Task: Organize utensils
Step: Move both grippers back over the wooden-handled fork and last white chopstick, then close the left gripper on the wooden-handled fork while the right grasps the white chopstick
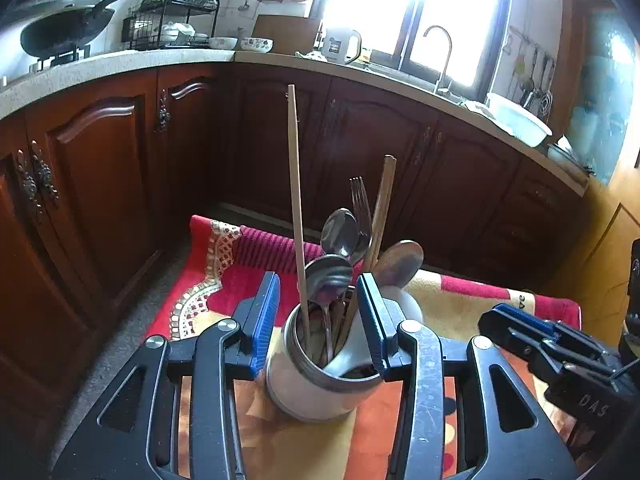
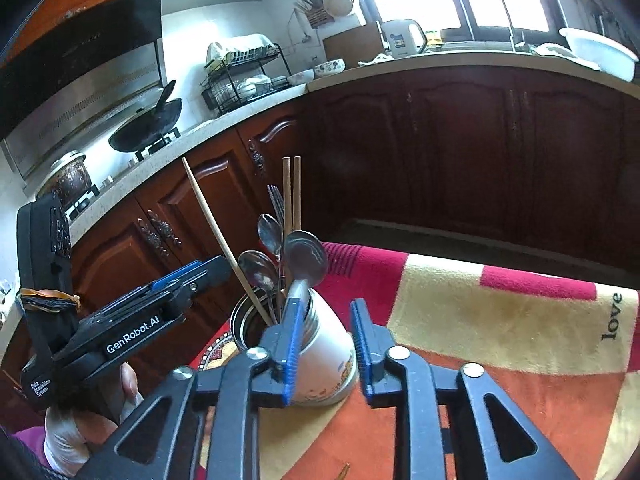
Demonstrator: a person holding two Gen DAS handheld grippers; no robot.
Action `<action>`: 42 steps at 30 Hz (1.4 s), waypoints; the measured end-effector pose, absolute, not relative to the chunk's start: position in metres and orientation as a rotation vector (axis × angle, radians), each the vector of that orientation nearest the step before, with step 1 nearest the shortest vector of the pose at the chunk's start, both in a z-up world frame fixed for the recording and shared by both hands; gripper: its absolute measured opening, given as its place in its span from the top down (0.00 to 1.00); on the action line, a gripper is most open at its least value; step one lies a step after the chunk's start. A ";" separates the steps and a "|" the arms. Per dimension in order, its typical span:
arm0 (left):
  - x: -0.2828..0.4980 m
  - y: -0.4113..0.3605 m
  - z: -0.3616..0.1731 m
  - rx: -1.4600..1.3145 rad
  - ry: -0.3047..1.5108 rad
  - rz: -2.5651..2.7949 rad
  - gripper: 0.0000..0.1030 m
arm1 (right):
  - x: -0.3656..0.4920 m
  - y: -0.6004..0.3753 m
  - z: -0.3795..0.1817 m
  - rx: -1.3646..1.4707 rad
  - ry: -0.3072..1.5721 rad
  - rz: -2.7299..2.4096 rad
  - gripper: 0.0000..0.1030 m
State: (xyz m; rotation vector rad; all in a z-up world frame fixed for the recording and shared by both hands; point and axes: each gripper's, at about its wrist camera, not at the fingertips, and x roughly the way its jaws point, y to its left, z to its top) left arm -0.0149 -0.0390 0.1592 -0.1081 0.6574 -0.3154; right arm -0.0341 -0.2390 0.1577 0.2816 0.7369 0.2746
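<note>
A white utensil cup [image 1: 308, 384] [image 2: 324, 352] stands on a patterned cloth [image 1: 288, 440] [image 2: 500, 320]. It holds metal spoons [image 1: 340, 232] [image 2: 304, 258], a fork [image 1: 360, 200] [image 2: 276, 202] and wooden chopsticks [image 1: 295, 184] [image 2: 291, 192]. My left gripper [image 1: 318, 316] is open with its blue pads either side of the cup's rim, not pressing it. My right gripper [image 2: 328, 344] is open just in front of the cup, its left pad near a spoon handle. Each gripper shows in the other's view, right one [image 1: 552, 344], left one [image 2: 152, 300].
Dark wooden cabinets [image 1: 100, 168] [image 2: 480, 140] stand behind the cloth-covered surface. The counter carries a wok [image 1: 68, 32], a dish rack [image 1: 172, 20], bowls, a kettle [image 1: 340, 46], a sink tap [image 1: 440, 52] and a white basin [image 1: 520, 120].
</note>
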 end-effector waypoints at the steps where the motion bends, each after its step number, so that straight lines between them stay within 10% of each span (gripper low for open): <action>1: -0.016 -0.040 0.159 -0.101 0.658 -0.313 0.62 | -0.036 -0.241 0.158 0.284 0.735 0.272 0.71; 42: -0.104 -0.087 0.047 0.028 1.063 -0.494 0.51 | -0.168 -0.369 0.042 0.491 1.076 0.065 0.65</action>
